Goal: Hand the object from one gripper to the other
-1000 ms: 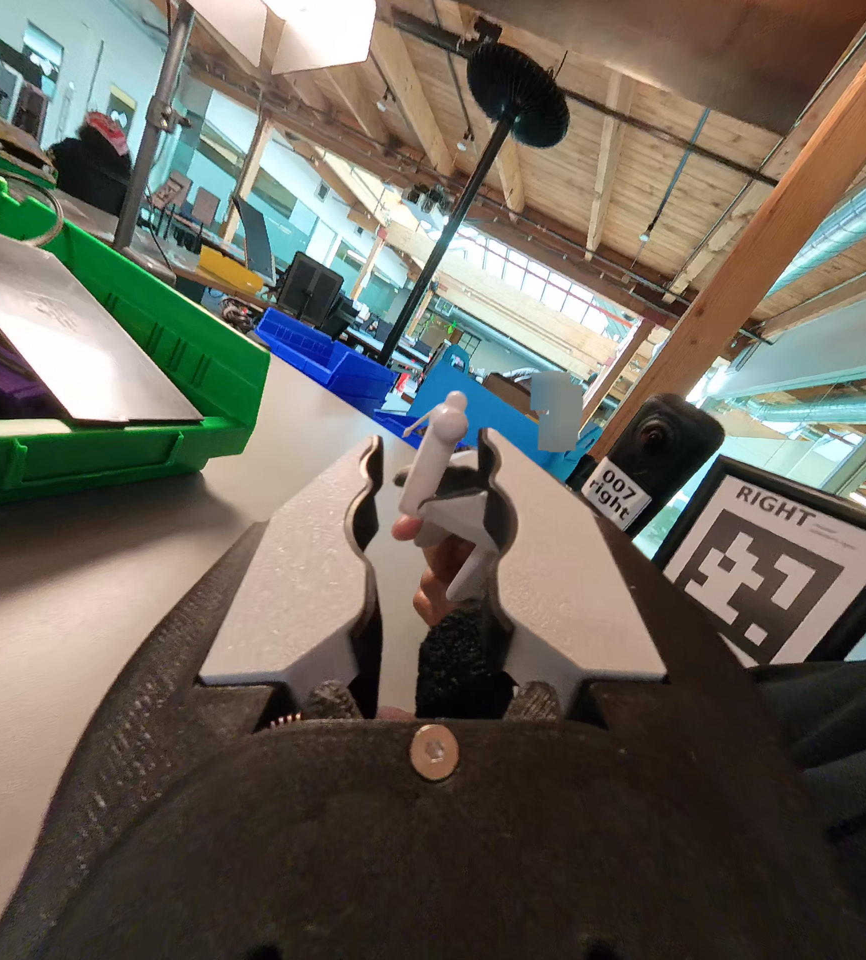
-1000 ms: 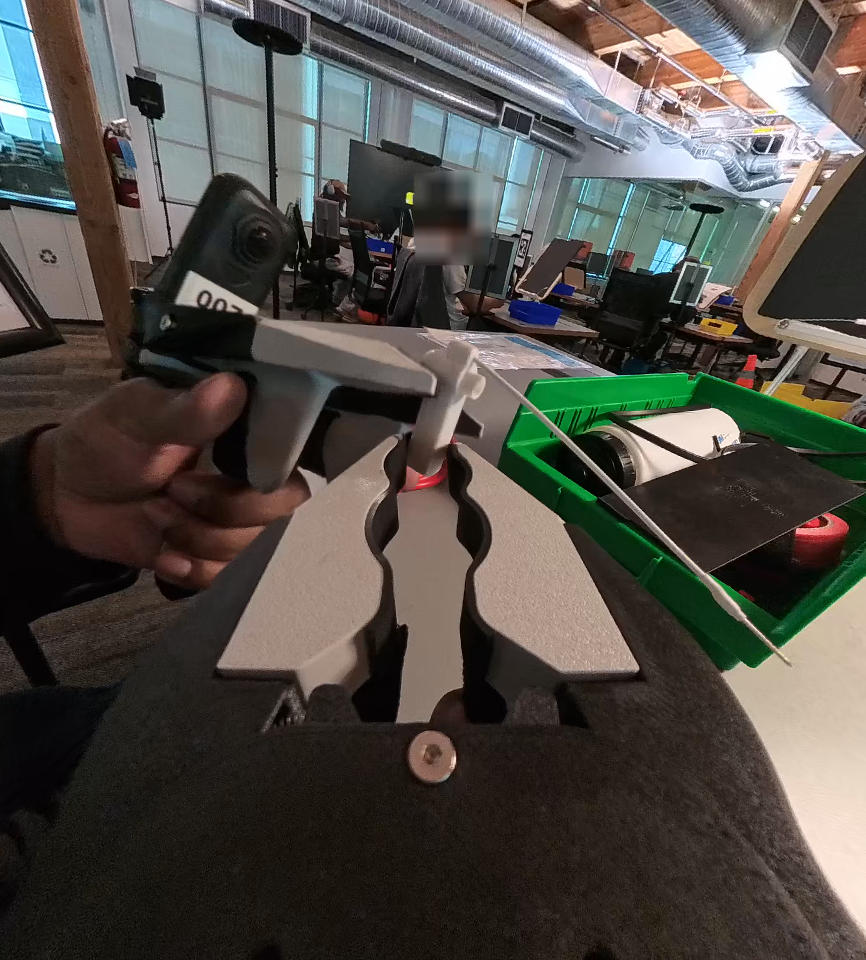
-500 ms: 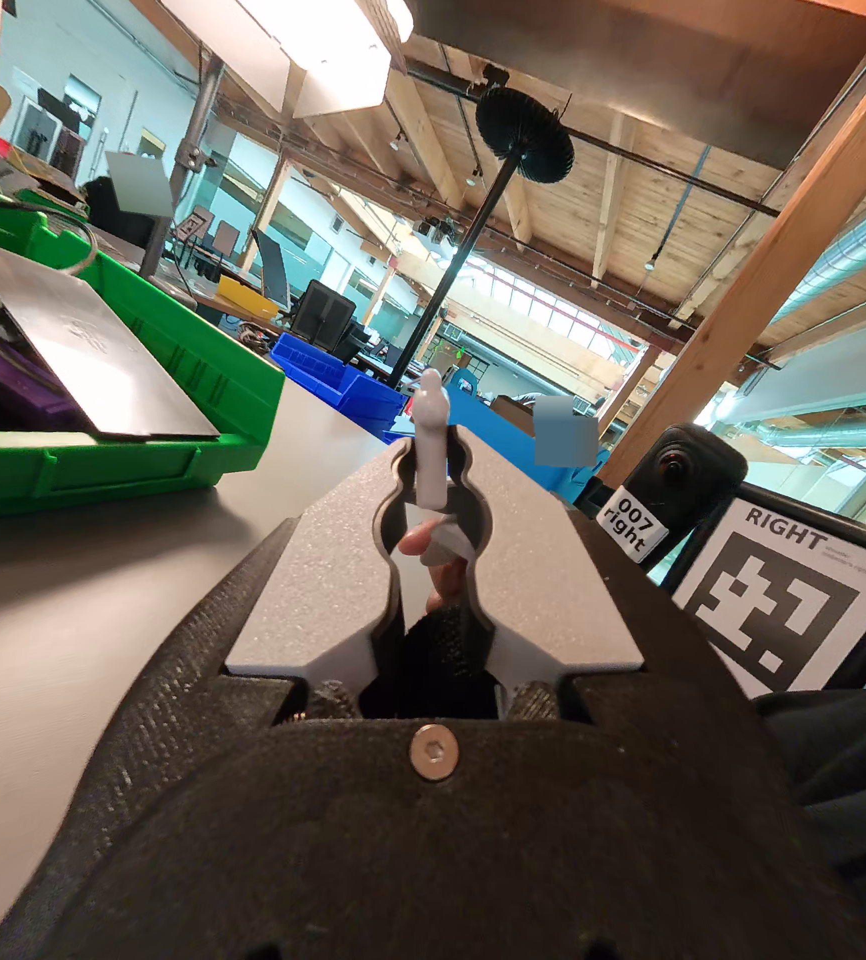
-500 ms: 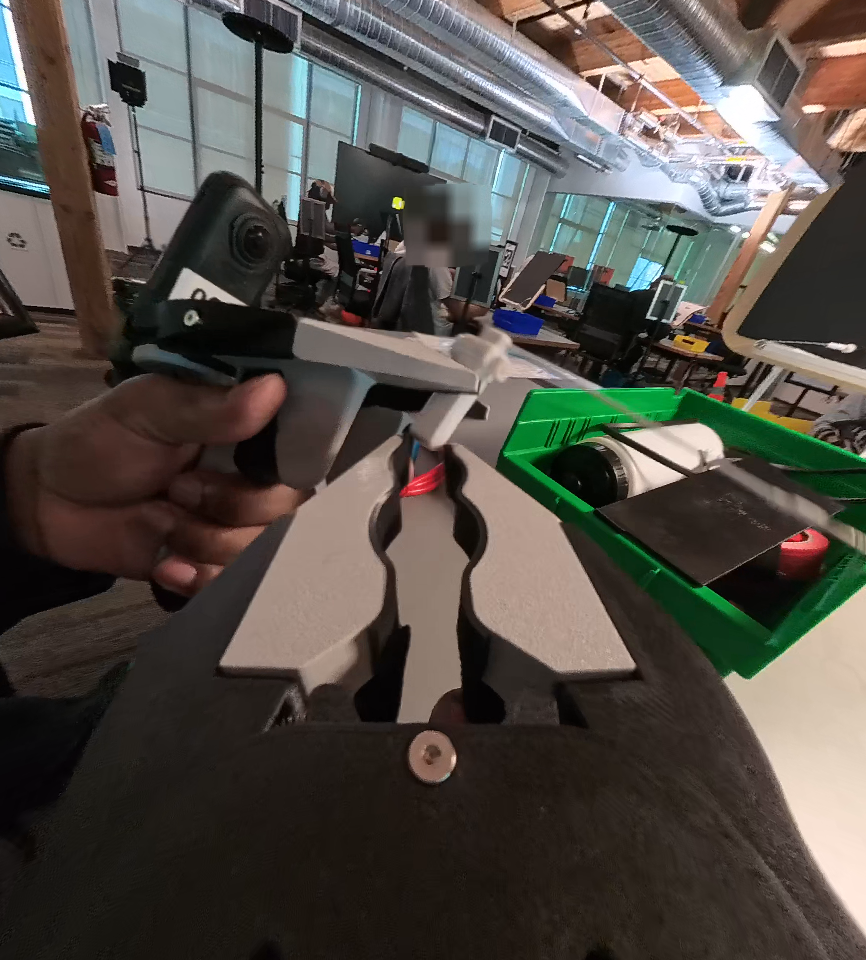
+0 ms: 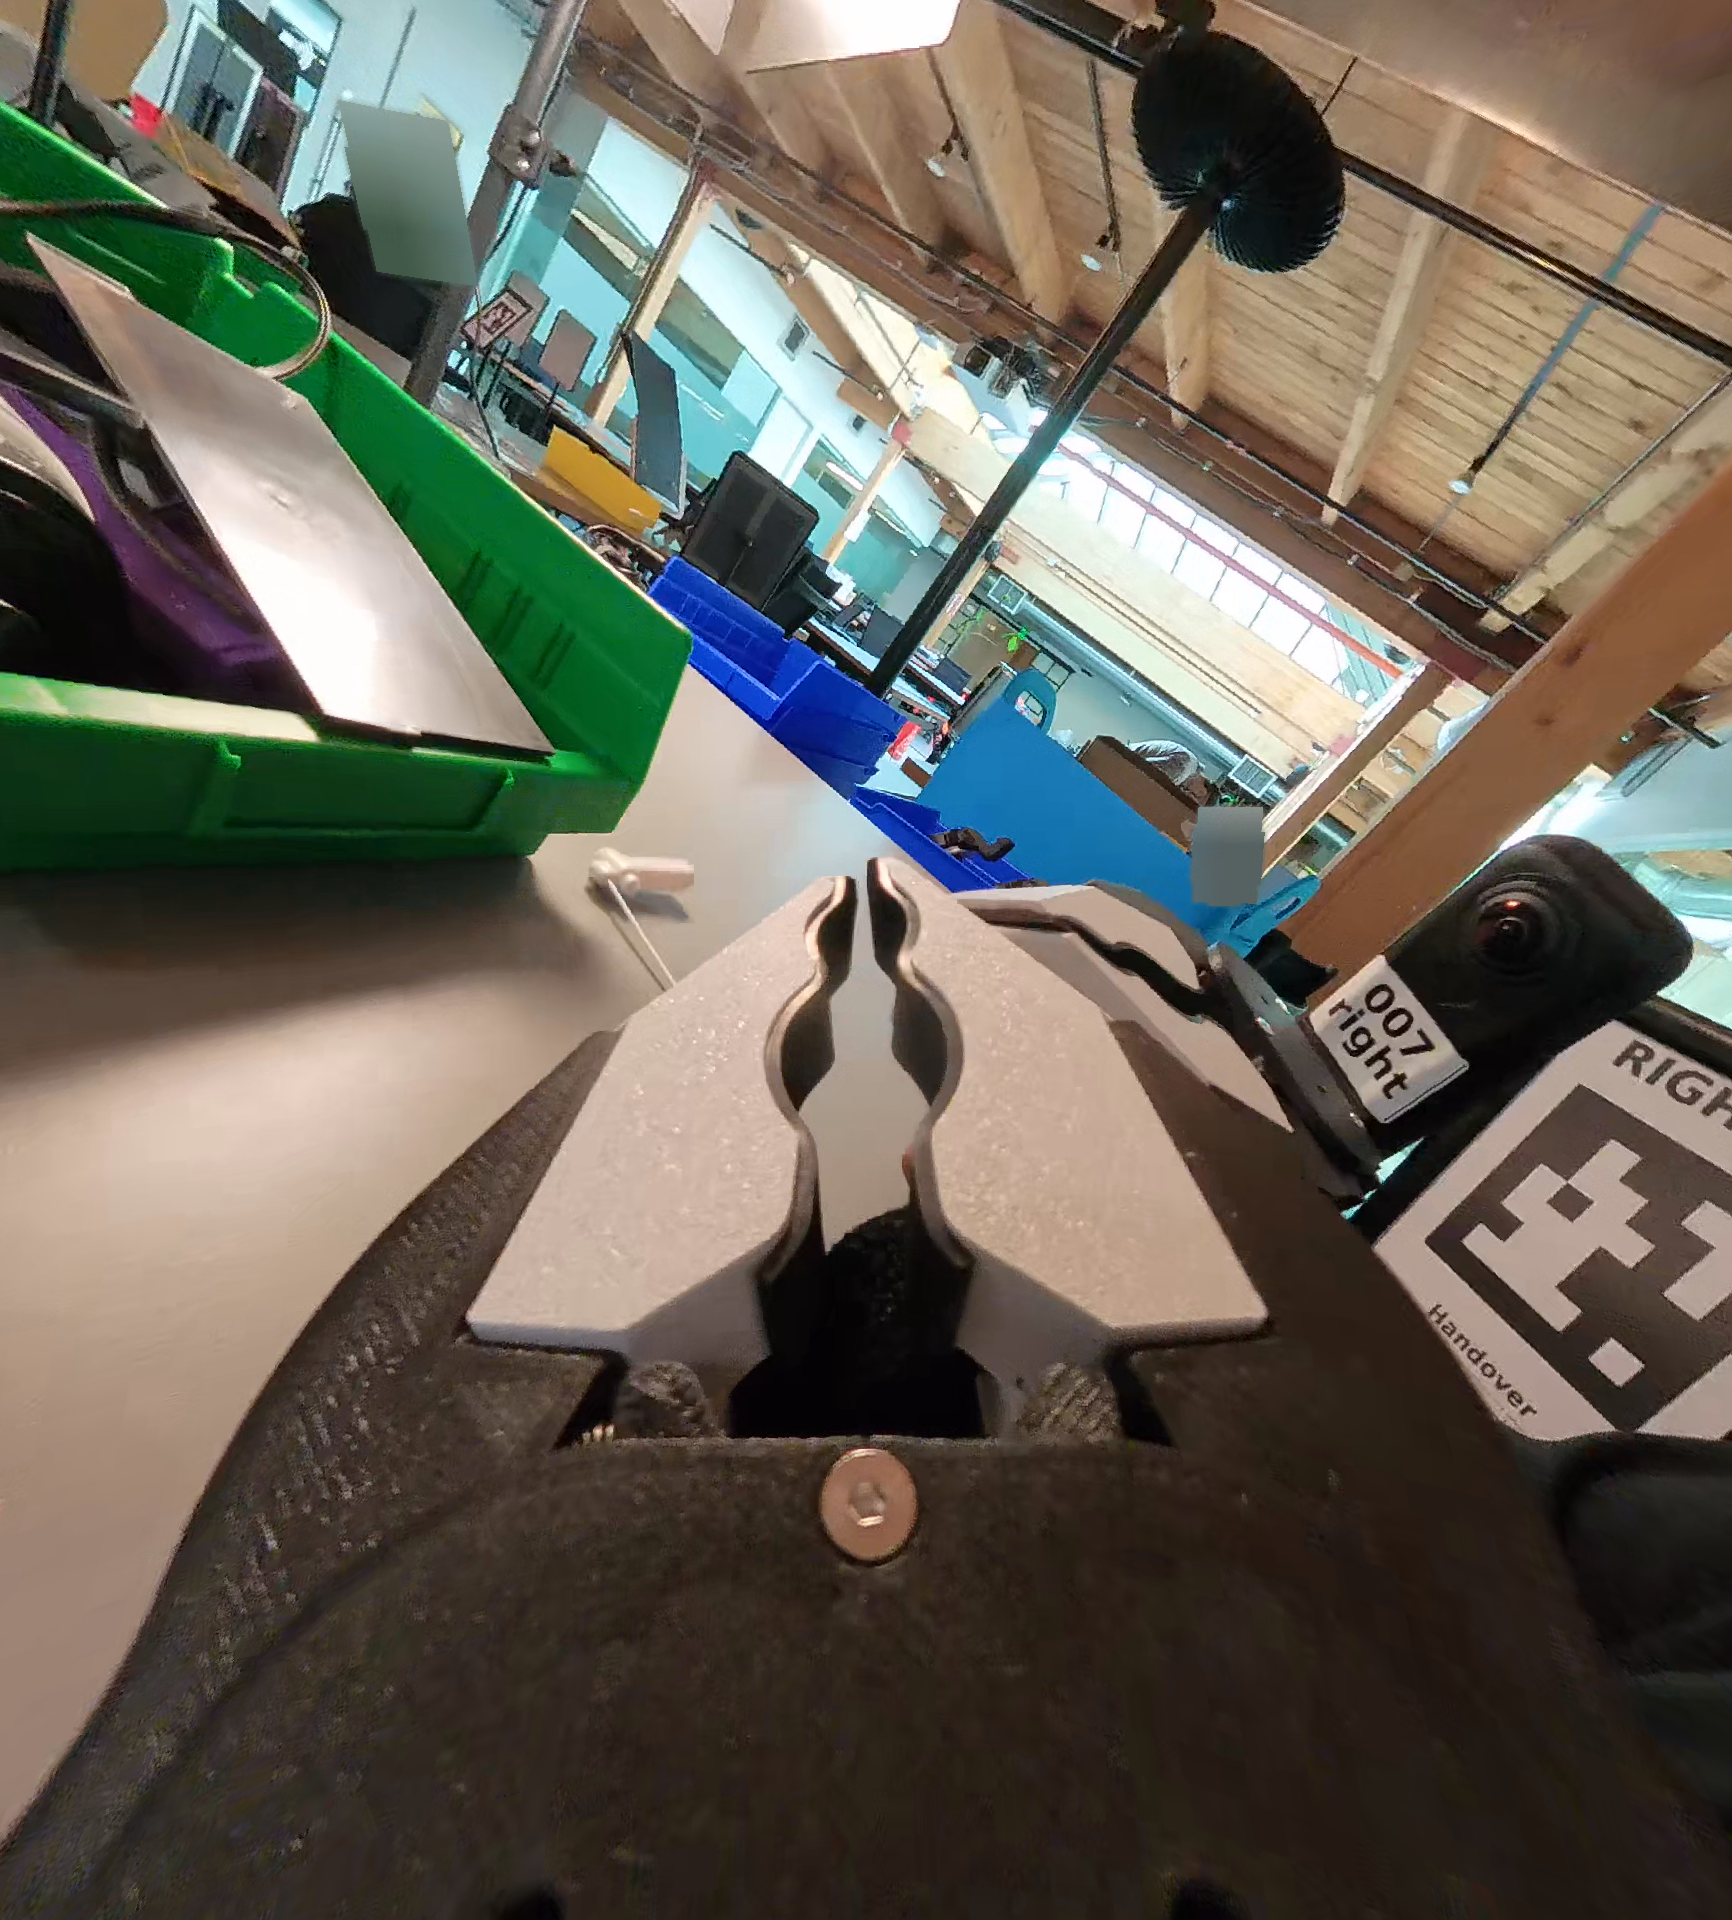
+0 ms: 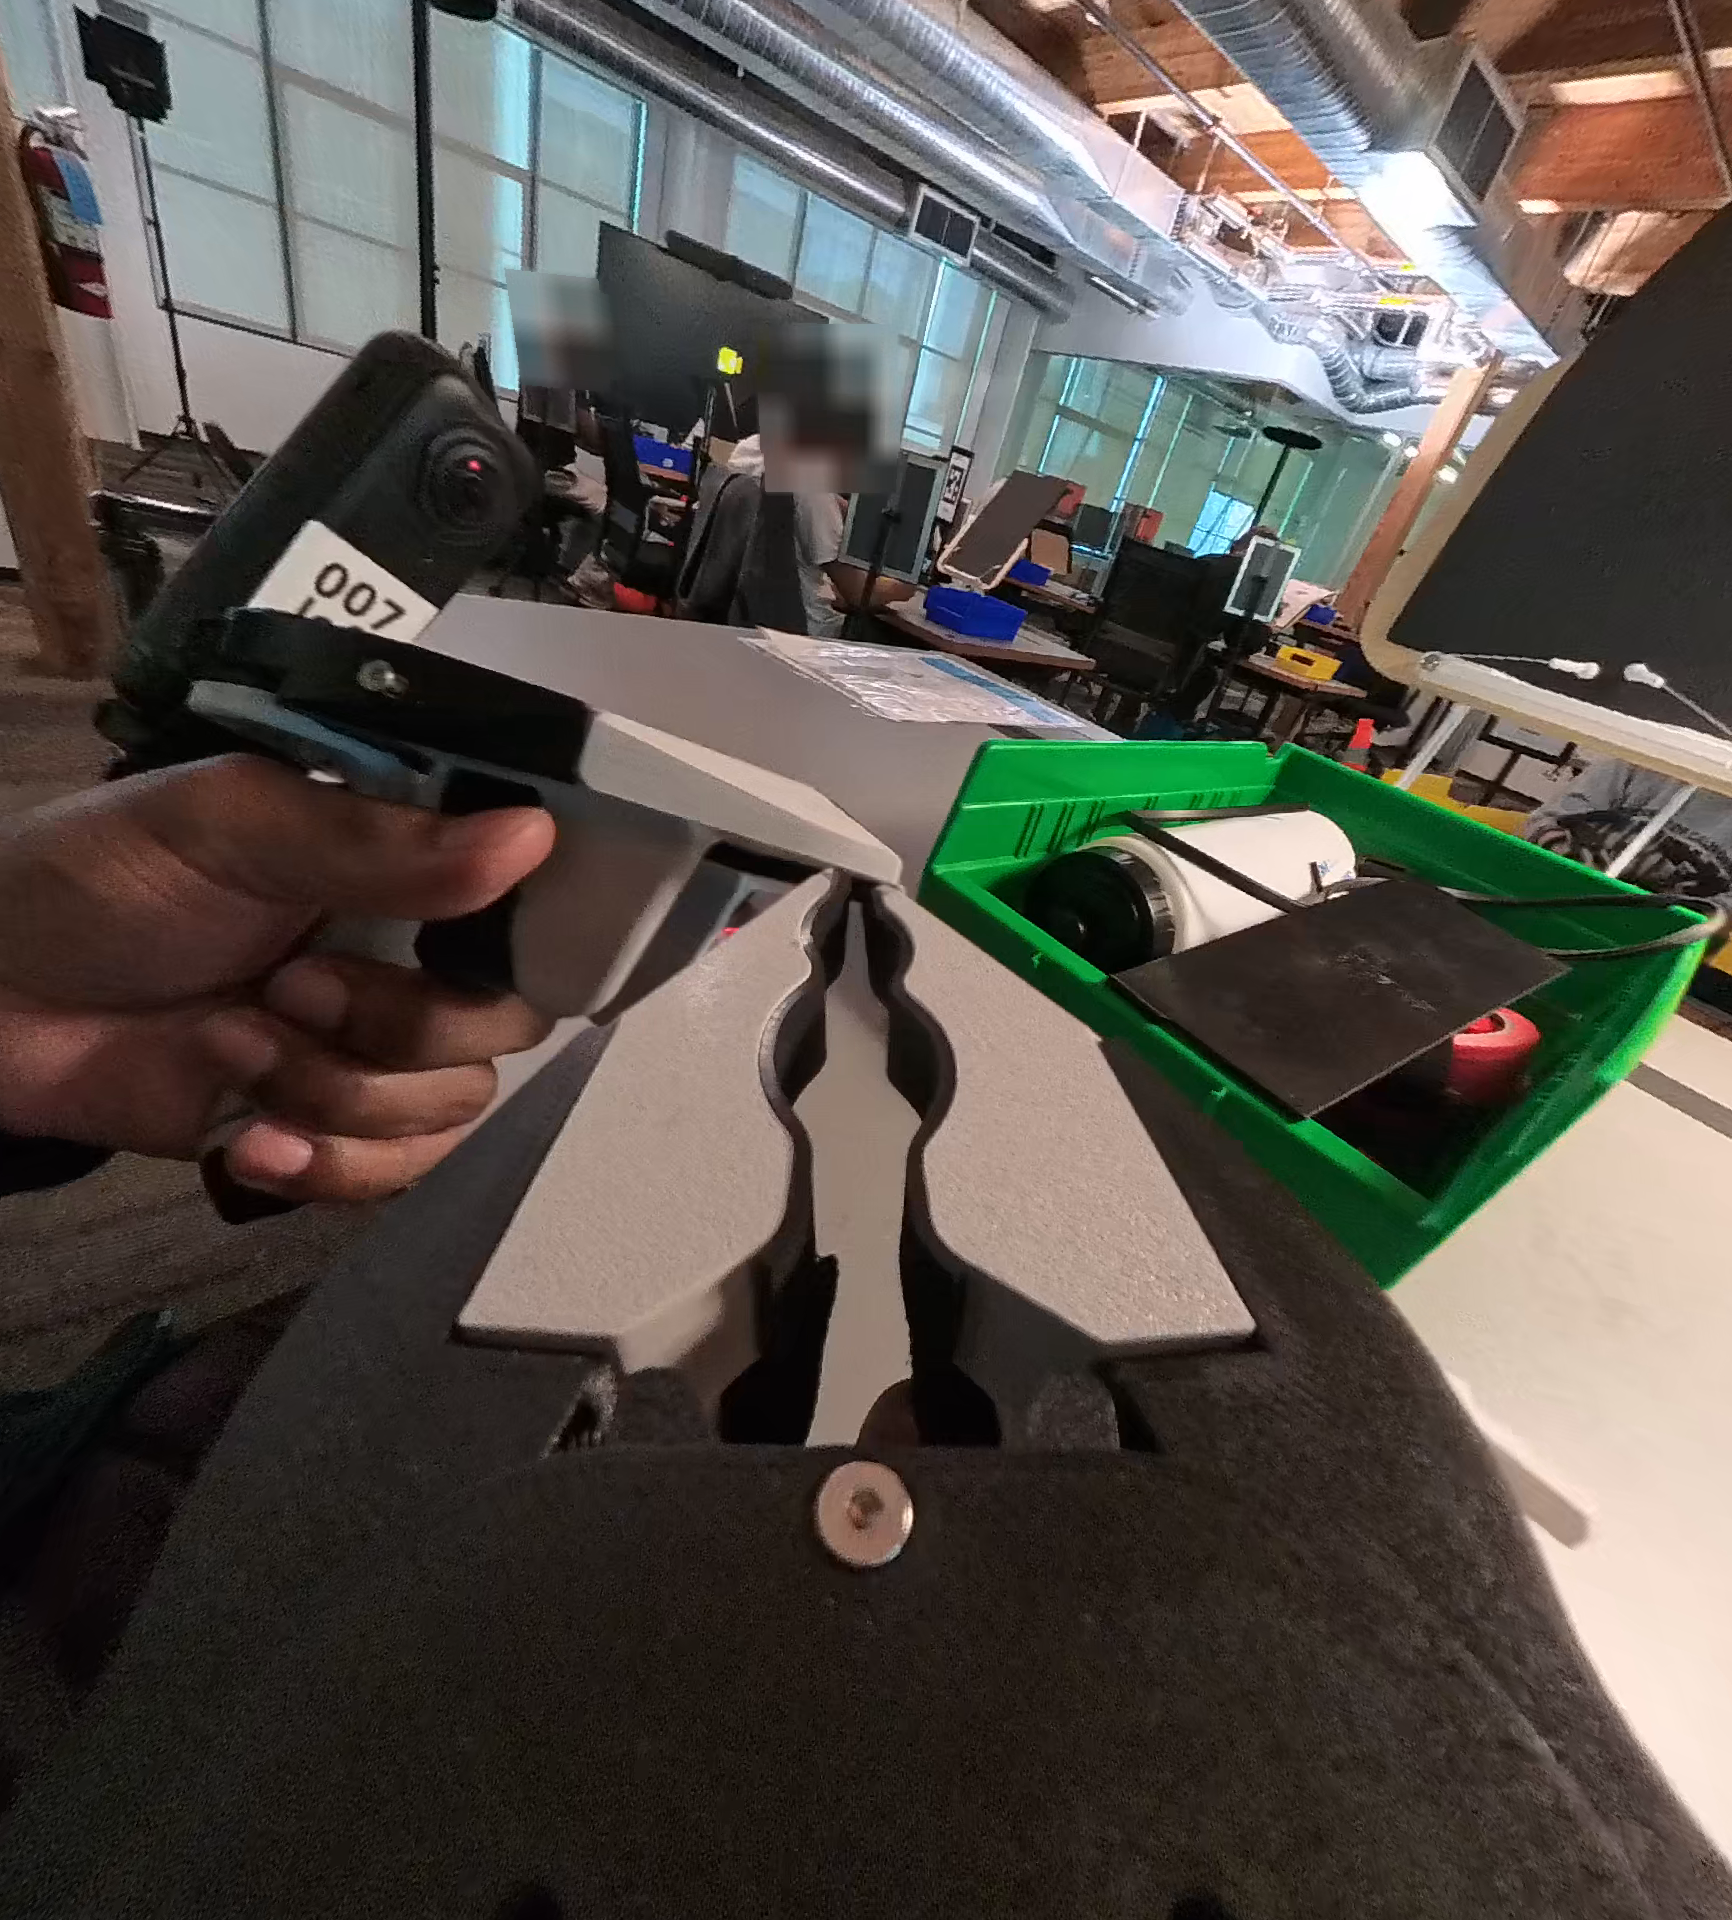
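The white object (image 5: 638,891), a small body with a thin needle-like stem, is lying on the grey table (image 5: 218,1039) just beside the green bin (image 5: 342,800). The left gripper (image 5: 862,904) and the right gripper (image 6: 854,891) are each showing fingers nearly closed, gripping nothing.

Green bin (image 5: 571,665) beside bare tabletop (image 5: 218,1091).

White object (image 5: 638,871) now lying on table (image 5: 218,1039), left gripper (image 5: 862,902) closed empty
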`<state>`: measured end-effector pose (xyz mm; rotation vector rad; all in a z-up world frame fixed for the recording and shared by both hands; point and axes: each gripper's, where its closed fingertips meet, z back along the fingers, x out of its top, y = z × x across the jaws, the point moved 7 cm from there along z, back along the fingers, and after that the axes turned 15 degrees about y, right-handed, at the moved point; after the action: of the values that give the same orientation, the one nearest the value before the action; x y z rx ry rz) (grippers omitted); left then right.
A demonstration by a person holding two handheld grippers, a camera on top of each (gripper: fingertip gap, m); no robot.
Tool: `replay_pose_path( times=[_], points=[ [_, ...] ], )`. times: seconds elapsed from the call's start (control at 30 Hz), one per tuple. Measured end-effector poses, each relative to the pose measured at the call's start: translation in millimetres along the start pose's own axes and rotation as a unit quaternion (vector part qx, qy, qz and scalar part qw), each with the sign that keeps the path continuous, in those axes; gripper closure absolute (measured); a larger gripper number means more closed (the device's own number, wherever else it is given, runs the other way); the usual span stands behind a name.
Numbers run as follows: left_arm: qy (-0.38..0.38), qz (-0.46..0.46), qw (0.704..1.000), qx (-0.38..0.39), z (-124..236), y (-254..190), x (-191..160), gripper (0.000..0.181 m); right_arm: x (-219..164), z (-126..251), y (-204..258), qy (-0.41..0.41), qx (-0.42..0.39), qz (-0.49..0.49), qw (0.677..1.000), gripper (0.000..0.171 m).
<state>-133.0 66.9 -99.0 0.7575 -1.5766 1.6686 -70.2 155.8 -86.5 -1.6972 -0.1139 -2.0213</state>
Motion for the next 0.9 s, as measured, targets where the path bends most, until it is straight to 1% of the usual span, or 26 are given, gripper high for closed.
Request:
replay_pose_path(
  times=[0.13,0.23,0.33,0.4,0.47,0.57,0.63,0.7,0.8,0.9],
  points=[
    [0.003,-0.002,1.0,0.005,-0.1,0.7,-0.6,0.172,1.8,10.5,-21.7,-0.004,-0.011,-0.036,0.999,0.158],
    [0.002,0.005,1.0,0.004,0.4,2.6,0.0,0.167,3.2,27.6,-49.2,-0.016,-0.036,-0.069,0.997,0.155],
    [-0.003,0.013,1.0,0.003,2.2,5.1,1.6,0.162,-4.4,39.8,-74.5,-0.022,-0.041,-0.124,0.991,0.153],
    [-0.006,0.015,1.0,0.005,3.0,6.0,2.2,0.158,-12.9,43.2,-87.7,-0.012,-0.041,-0.156,0.987,0.152],
    [-0.001,0.005,1.0,0.018,2.9,6.1,2.1,0.153,-24.3,45.6,-102.0,0.025,-0.073,-0.163,0.984,0.151],
    [0.018,-0.023,0.999,0.041,-0.5,3.7,-0.4,0.148,-45.3,49.3,-121.3,0.104,-0.114,-0.167,0.974,0.145],
    [0.04,-0.04,0.997,0.052,-5.8,1.5,-4.0,0.146,-57.3,51.5,-132.0,0.131,-0.133,-0.175,0.967,0.145],
    [0.068,-0.064,0.994,0.064,-12.0,-1.5,-8.9,0.145,-64.1,51.7,-140.8,0.152,-0.138,-0.179,0.962,0.14],
    [0.103,-0.1,0.986,0.079,-20.2,-6.0,-16.3,0.144,-73.0,50.9,-151.8,0.19,-0.151,-0.161,0.957,0.138],
    [0.115,-0.113,0.983,0.084,-23.6,-7.6,-19.4,0.144,-87.8,43.5,-165.7,0.258,-0.162,-0.119,0.945,0.125]
  ],
)
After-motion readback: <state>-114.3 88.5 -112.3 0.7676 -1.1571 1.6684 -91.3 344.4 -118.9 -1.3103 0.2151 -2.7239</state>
